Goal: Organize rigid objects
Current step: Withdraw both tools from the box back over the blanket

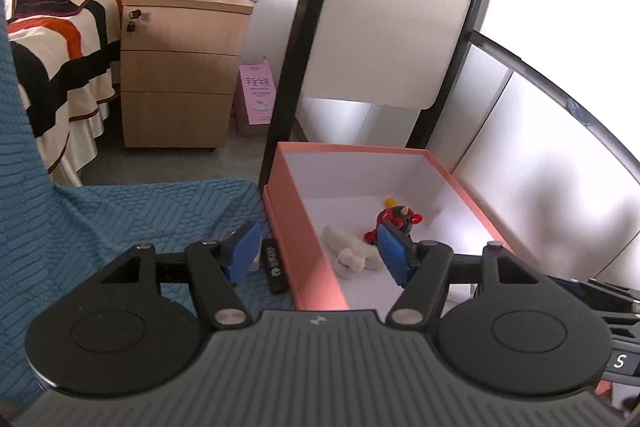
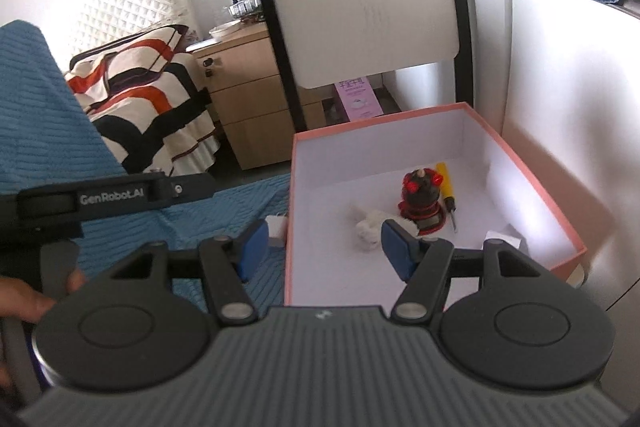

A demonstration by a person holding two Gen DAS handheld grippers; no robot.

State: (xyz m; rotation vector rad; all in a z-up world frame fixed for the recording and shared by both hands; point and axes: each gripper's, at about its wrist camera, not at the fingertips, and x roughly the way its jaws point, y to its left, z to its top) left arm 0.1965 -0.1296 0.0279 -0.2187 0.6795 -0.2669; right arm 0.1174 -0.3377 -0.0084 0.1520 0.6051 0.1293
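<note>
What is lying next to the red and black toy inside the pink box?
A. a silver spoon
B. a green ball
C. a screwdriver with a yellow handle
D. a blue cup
C: in the right wrist view a yellow-handled screwdriver lies on the white floor of the pink box, just right of the red and black toy.

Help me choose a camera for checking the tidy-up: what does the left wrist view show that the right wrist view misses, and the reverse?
Only the left wrist view shows a black bar-shaped object on the blue cover beside the box.

Only the right wrist view shows the whole yellow-handled screwdriver, a small white item in the box's near corner, and a hand holding the left gripper.

Both show the pink box, the red and black toy, the white fluffy toy, the wooden drawer unit and the striped bed.
</note>
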